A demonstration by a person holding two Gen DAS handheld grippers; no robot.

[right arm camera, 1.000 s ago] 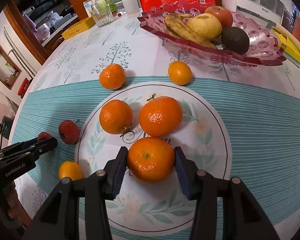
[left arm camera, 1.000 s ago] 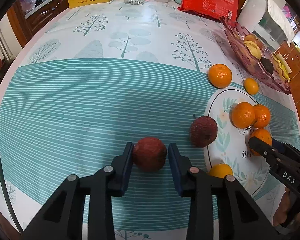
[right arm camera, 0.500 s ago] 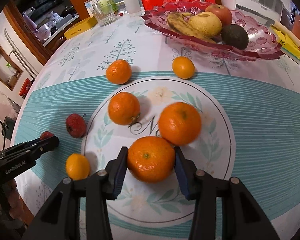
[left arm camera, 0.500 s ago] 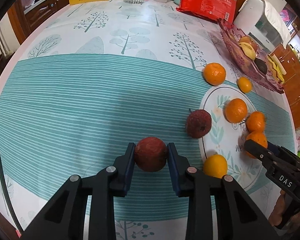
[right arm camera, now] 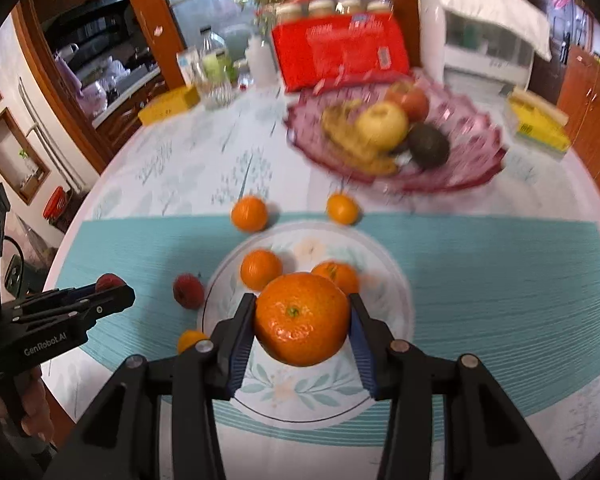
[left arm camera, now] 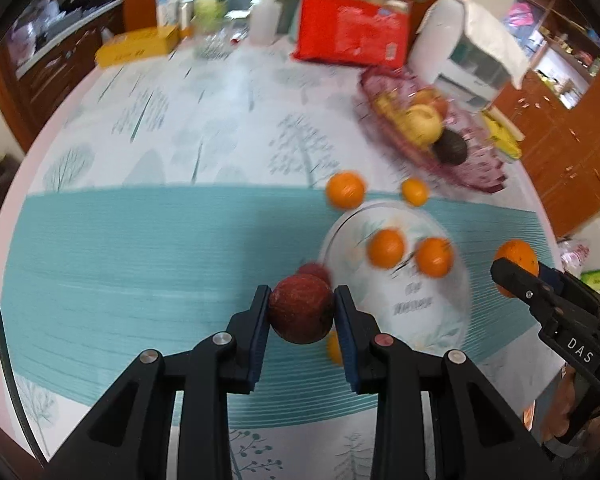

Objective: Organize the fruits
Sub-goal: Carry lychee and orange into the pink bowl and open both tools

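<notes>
My left gripper (left arm camera: 301, 312) is shut on a dark red lychee (left arm camera: 301, 309) and holds it above the teal mat, left of the white plate (left arm camera: 432, 332). My right gripper (right arm camera: 301, 320) is shut on a large orange (right arm camera: 301, 319), held above the plate (right arm camera: 392, 292). Two oranges (right arm camera: 261, 269) lie on the plate. A second lychee (right arm camera: 188, 290) lies just left of the plate. Two more oranges (right arm camera: 249, 213) lie beyond it and a small one (right arm camera: 191, 340) at its near left.
A red glass fruit bowl (right arm camera: 468, 172) with banana, apple, pear and avocado stands behind the plate. A red package (right arm camera: 340, 56), white appliance (right arm camera: 484, 40), yellow box (right arm camera: 168, 106) and glasses line the table's far edge.
Both grippers have lifted up from the table with their fruit. The lychee and the orange have left the surface and the view has widened.
</notes>
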